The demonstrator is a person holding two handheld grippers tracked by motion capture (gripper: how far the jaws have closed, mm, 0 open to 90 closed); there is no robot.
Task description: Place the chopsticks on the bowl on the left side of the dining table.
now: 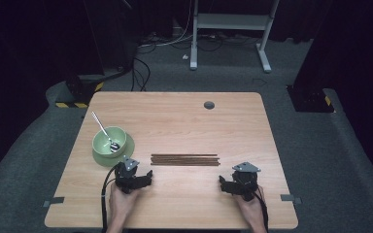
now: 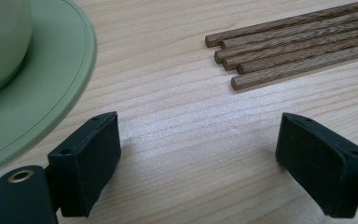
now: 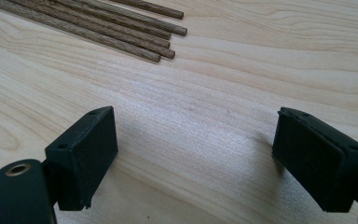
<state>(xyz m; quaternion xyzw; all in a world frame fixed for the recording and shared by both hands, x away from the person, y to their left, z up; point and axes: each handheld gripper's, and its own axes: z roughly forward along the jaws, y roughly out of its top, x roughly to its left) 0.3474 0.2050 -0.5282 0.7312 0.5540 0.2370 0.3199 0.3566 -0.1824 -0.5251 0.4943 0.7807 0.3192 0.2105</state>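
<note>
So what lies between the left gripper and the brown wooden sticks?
Bare light wooden tabletop, seen in the left gripper view between the open left gripper and the sticks.

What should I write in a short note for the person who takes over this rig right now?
Left claw: open, nothing between its jaws, low over the table beside the green plate.
Right claw: open, also free.
Wooden sticks: lying side by side in a row on the table, between and just beyond the two claws.
Green bowl stands on the plate, spoon inside.
Done: nothing visible yet; sticks untouched.
Left: probably grasp the sticks, one claw at each end.
</note>
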